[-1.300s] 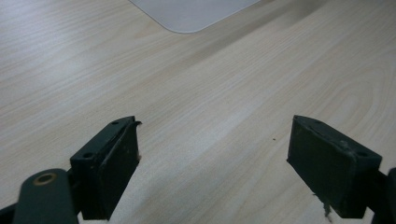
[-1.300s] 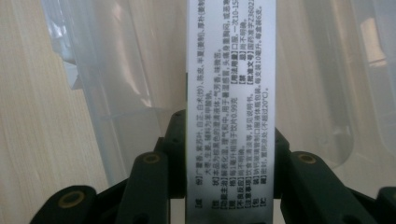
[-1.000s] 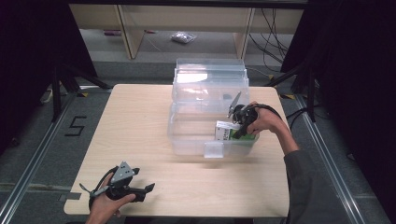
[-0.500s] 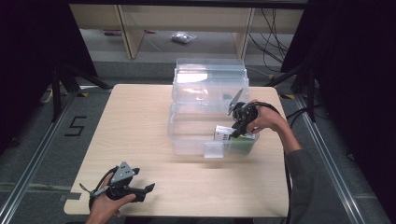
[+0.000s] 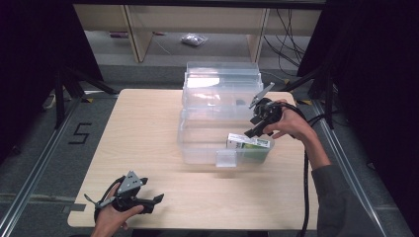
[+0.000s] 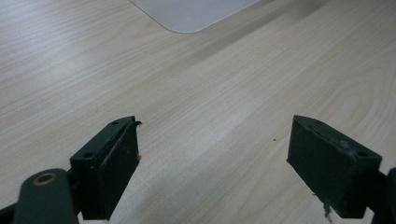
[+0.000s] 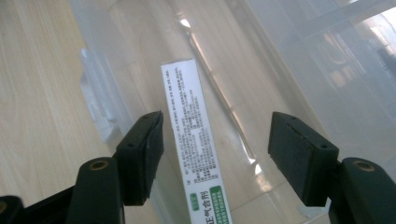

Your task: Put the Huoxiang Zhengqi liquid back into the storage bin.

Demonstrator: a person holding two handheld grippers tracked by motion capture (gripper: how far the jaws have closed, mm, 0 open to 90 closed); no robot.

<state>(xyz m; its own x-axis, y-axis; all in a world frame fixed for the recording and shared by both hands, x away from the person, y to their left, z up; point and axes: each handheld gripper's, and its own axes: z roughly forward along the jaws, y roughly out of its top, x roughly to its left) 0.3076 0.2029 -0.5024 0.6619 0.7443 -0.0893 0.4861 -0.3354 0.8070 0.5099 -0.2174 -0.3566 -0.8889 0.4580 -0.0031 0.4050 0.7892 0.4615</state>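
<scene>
The white-and-green carton [image 5: 249, 144] is seen lying inside the clear plastic storage bin [image 5: 197, 143], against the bin's right near corner, with its printed white face [image 7: 194, 135] turned up. The right gripper [image 5: 252, 131] is held just above the carton's far edge, its jaws spread wide with nothing between them; in the right gripper view the carton is seen below and between the two black jaws, untouched by either. Compared with a second ago, the carton, then seen between the right gripper's jaws, has been released into the bin, and the right gripper has been raised a little and drawn back toward the bin's rim. The bin's hinged lid [image 5: 222, 79] is stood open behind it. The left gripper [image 5: 157, 198] is rested on the wooden table [image 5: 138, 128] near its left front corner, well apart from the bin, unchanged in place from the earlier pictures; its jaws are seen wide apart over bare wood grain [image 6: 210, 116] in the left gripper view.
</scene>
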